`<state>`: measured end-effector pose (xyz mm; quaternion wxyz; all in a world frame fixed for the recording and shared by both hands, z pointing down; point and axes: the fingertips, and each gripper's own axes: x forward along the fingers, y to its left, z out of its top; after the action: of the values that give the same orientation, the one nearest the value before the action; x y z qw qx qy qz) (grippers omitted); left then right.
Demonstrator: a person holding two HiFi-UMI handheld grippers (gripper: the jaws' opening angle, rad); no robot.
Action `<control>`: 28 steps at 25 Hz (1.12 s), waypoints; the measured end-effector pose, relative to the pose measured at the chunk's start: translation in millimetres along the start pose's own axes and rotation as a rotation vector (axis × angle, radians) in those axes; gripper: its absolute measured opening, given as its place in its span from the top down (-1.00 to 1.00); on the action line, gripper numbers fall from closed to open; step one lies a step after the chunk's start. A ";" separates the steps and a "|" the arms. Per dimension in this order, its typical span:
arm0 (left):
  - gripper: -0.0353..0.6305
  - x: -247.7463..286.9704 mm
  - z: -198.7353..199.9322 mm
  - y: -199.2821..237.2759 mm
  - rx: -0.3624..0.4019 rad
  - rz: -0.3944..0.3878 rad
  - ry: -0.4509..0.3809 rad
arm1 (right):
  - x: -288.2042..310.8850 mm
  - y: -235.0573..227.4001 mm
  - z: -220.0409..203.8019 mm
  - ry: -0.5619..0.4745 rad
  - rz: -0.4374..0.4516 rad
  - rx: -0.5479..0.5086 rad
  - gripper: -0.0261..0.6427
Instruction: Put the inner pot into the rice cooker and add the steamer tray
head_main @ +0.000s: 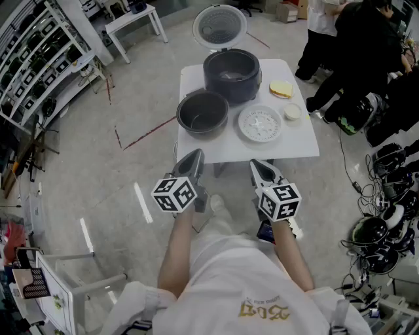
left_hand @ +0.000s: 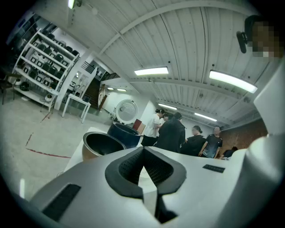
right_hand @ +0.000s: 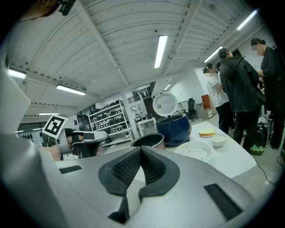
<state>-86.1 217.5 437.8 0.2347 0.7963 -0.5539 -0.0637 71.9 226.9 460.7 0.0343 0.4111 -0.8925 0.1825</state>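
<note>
Closed, near-level: left claw (head_main: 194,156) beside right claw (head_main: 256,165)

Floor: pale glossy concrete floor (head_main: 131,111), marked with red tape lines (head_main: 147,135).
Left side: white shelving rack (head_main: 39,59) filled with dark items.
Furniture: white table (head_main: 301,141) in mid-room; small white side table (head_main: 133,17) beyond it.
Ceiling: white ribbed ceiling (left_hand: 178,40) with lit tube lights (left_hand: 151,71).
Right side: people (head_main: 357,46) standing; cables (head_main: 366,196) and gear on the floor.
</note>
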 end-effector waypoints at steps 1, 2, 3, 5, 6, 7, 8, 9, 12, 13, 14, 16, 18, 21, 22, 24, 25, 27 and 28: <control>0.84 -0.6 1.0 2.7 0.009 0.005 0.006 | 3.2 3.3 0.7 0.003 0.004 -0.003 0.89; 0.84 -1.0 2.0 5.3 0.017 0.009 0.011 | 6.2 6.4 1.4 0.007 0.008 -0.006 0.89; 0.84 -1.1 2.8 7.8 0.021 0.013 0.014 | 8.9 8.8 1.9 0.010 0.012 -0.010 0.89; 0.84 -1.4 3.5 11.8 0.024 0.023 0.018 | 12.3 12.0 1.7 0.017 0.019 -0.014 0.89; 0.84 -2.2 3.1 12.8 0.025 0.030 0.021 | 12.5 12.8 1.2 0.021 0.023 -0.014 0.89; 0.84 -3.3 2.4 12.9 0.026 0.035 0.023 | 12.0 13.2 0.7 0.024 0.026 -0.014 0.89; 0.84 -4.4 1.8 12.4 0.030 0.040 0.025 | 11.1 12.9 0.7 0.027 0.028 -0.015 0.89; 0.84 -5.4 1.1 11.7 0.036 0.044 0.027 | 10.3 11.9 0.9 0.028 0.028 -0.018 0.89; 0.84 -7.3 -4.3 14.8 0.077 0.068 0.043 | 10.8 4.8 -1.3 0.026 0.020 -0.021 0.89; 0.83 -6.8 -7.6 18.3 0.086 0.078 0.055 | 12.7 1.5 -3.9 0.032 0.019 -0.024 0.89; 0.64 -5.6 -11.2 22.5 0.084 0.085 0.072 | 15.6 -1.5 -7.4 0.046 0.024 -0.031 0.80; 0.22 -4.3 -17.6 31.7 0.064 0.103 0.102 | 22.1 -6.4 -15.6 0.087 0.043 -0.035 0.30; 0.16 -6.0 -18.4 42.1 0.062 0.129 0.114 | 28.3 -11.0 -18.0 0.103 0.044 -0.002 0.21; 0.17 -5.4 -11.3 60.0 0.058 0.158 0.109 | 41.2 -11.1 -13.6 0.099 0.049 0.044 0.19; 0.18 -1.5 -9.5 66.5 0.051 0.165 0.106 | 46.8 -11.3 -12.5 0.100 0.056 0.054 0.19; 0.21 11.6 -8.5 79.6 0.034 0.178 0.104 | 58.8 -16.3 -11.2 0.107 0.067 0.068 0.19; 0.22 19.9 -8.9 85.6 0.025 0.185 0.105 | 65.1 -21.4 -10.5 0.111 0.071 0.073 0.19; 0.23 38.8 -9.4 96.5 0.010 0.200 0.112 | 79.9 -36.2 -7.4 0.119 0.078 0.088 0.20; 0.23 48.6 -9.2 102.3 0.003 0.208 0.116 | 88.8 -44.7 -5.2 0.122 0.081 0.097 0.20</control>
<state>-151.5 147.7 499.1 0.2705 0.7373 -0.6190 0.0079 46.2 138.0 497.6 0.0612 0.3639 -0.8948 0.2515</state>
